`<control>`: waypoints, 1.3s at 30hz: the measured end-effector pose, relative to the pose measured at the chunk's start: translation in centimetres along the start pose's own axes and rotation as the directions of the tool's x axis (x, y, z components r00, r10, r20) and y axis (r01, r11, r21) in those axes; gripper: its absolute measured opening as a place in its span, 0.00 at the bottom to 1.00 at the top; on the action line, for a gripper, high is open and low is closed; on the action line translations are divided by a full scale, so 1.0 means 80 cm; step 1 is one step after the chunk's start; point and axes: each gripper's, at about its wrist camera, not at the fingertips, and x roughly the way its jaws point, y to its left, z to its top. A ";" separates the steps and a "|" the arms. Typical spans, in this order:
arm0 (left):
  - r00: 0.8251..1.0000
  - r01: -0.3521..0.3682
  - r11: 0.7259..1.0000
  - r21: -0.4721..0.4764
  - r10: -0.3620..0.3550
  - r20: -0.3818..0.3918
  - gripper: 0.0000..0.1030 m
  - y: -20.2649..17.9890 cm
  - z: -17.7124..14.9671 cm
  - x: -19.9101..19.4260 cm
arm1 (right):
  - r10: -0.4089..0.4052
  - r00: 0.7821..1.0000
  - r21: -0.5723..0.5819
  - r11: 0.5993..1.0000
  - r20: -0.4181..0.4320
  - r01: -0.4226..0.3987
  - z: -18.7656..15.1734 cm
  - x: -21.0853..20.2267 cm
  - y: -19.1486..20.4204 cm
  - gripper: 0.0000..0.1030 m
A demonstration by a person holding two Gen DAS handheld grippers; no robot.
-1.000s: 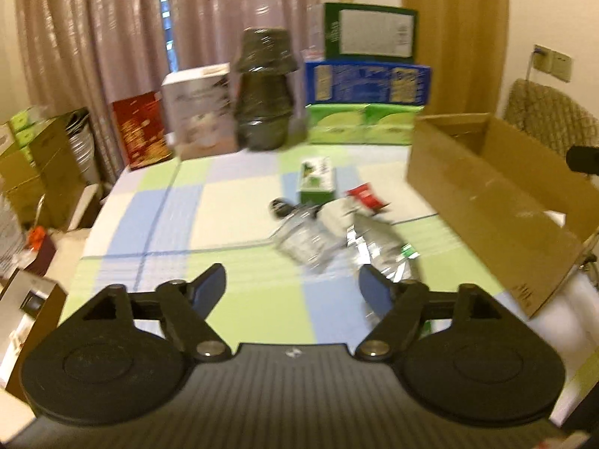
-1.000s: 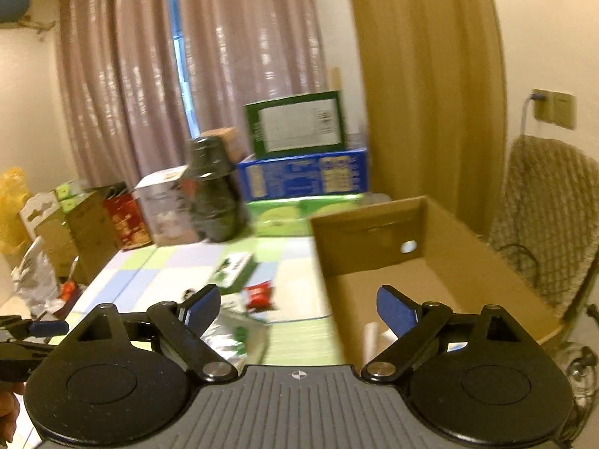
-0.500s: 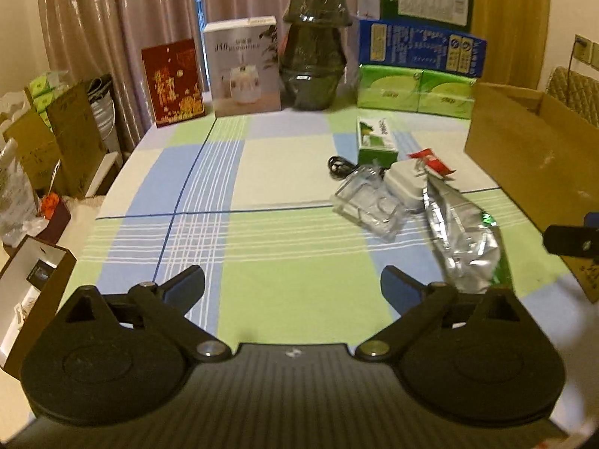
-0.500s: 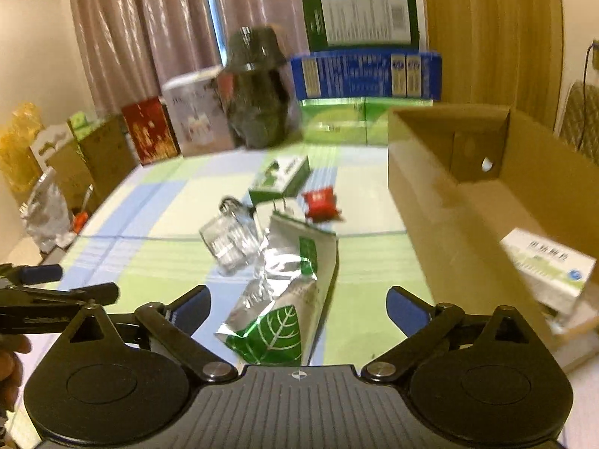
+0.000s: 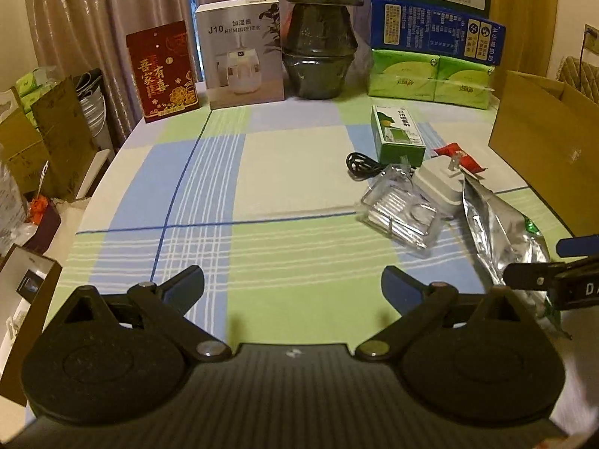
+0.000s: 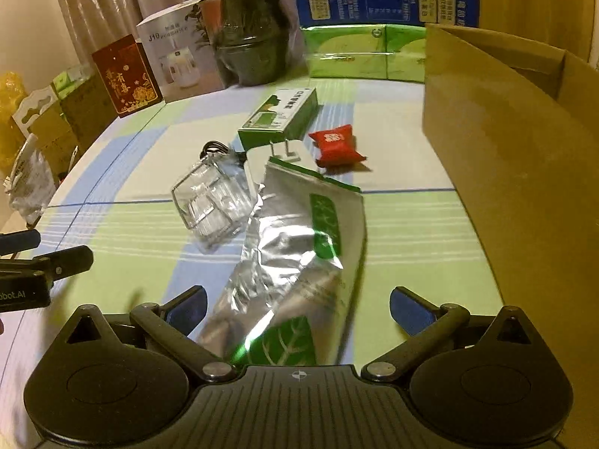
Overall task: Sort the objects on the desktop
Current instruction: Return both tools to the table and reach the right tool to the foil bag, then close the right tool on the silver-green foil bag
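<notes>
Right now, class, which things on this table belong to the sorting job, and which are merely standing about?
To sort: silver foil pouch, clear plastic case, green-white carton, red sachet, white charger; brown cardboard box.
Standing about: white humidifier box, red card box, dark stacked pots.

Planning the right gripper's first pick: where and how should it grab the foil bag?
Grip the foil bag across its narrow width at the crumpled middle, coming from above. It lies flat and long, pointing away from the right gripper, whose open jaws already straddle its near end.
</notes>
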 end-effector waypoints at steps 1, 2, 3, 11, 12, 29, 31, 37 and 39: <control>1.000 0.000 1.000 0.004 0.000 0.000 0.96 0.000 0.001 0.003 | -0.001 1.000 -0.007 1.000 -0.003 0.001 0.001 0.004 0.003 0.98; 1.000 0.002 1.000 0.008 -0.002 0.000 0.96 0.000 0.002 0.005 | -0.002 1.000 -0.013 1.000 -0.008 0.002 0.002 0.010 0.006 0.98; 1.000 0.006 1.000 0.010 -0.006 -0.001 0.96 0.000 0.003 0.009 | -0.002 1.000 -0.015 1.000 -0.019 0.002 0.002 0.014 0.008 0.98; 0.999 0.048 0.998 0.030 -0.048 -0.013 0.96 -0.005 0.005 0.026 | -0.046 0.998 -0.025 0.999 -0.037 0.045 0.001 0.030 0.013 0.96; 0.998 0.054 0.998 0.031 -0.054 -0.011 0.96 -0.007 0.006 0.026 | -0.043 0.998 -0.014 0.999 -0.041 0.042 0.001 0.029 0.011 0.95; 0.991 0.129 0.986 0.104 -0.131 0.010 0.96 -0.033 0.011 0.037 | -0.069 0.997 0.010 0.998 0.018 0.069 0.009 0.006 -0.002 0.43; 0.989 0.145 0.981 0.129 -0.148 0.015 0.96 -0.039 0.012 0.042 | -0.077 0.996 0.002 0.997 0.044 0.077 0.013 0.002 -0.002 0.35; 0.980 0.186 0.956 0.227 -0.196 0.024 0.96 -0.060 0.016 0.064 | -0.085 0.996 -0.001 0.996 0.040 0.085 0.020 0.008 -0.006 0.34; 0.977 0.198 0.948 0.251 -0.210 0.023 0.96 -0.066 0.018 0.071 | -0.089 0.995 0.001 0.996 0.036 0.089 0.020 0.010 -0.008 0.34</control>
